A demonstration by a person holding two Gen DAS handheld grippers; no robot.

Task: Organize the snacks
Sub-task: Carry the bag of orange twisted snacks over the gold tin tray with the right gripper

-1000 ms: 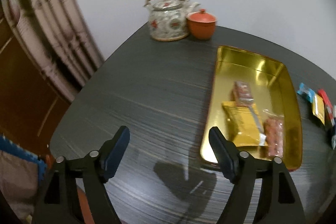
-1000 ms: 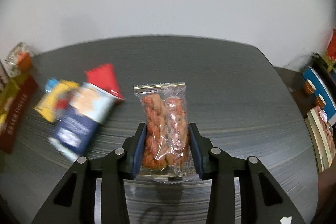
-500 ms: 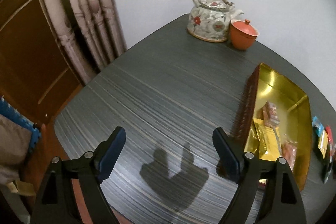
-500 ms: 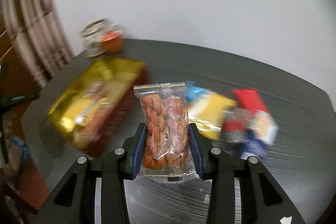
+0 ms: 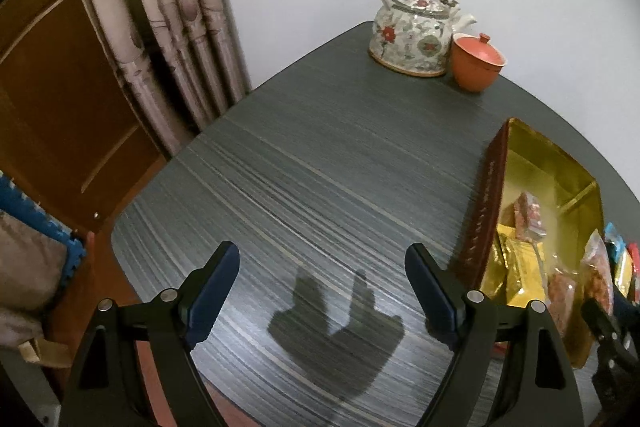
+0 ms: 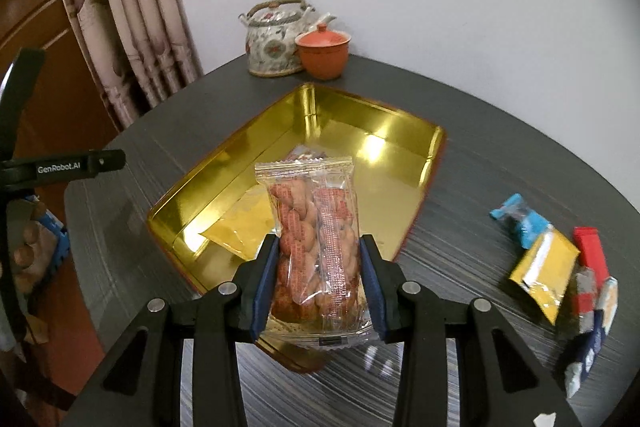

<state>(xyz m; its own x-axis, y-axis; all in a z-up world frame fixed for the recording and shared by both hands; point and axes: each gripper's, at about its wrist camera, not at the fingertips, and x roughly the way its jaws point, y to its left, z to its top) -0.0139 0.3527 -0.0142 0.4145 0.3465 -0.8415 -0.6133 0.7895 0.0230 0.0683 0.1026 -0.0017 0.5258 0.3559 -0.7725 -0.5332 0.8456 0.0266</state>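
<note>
My right gripper [image 6: 318, 279] is shut on a clear packet of orange twisted snacks [image 6: 314, 239] and holds it above the near end of the gold tray [image 6: 376, 131]. A yellow packet [image 6: 244, 227] lies in the tray behind it. Several loose packets lie on the table to the right: a blue one [image 6: 520, 219], a yellow one [image 6: 544, 267] and a red one [image 6: 590, 255]. My left gripper [image 5: 322, 287] is open and empty above bare table, left of the tray [image 5: 486, 211]. The held packet also shows in the left wrist view [image 5: 598, 275].
A floral teapot [image 6: 276, 39] and an orange lidded cup [image 6: 324, 53] stand at the far edge of the dark round table [image 5: 320, 155]. A curtain [image 5: 160, 19] and a wooden door [image 5: 60, 99] are to the left.
My right gripper has swung left with the snack packet, from beside the loose packets to over the tray. My left gripper has drawn back to the left, away from the tray.
</note>
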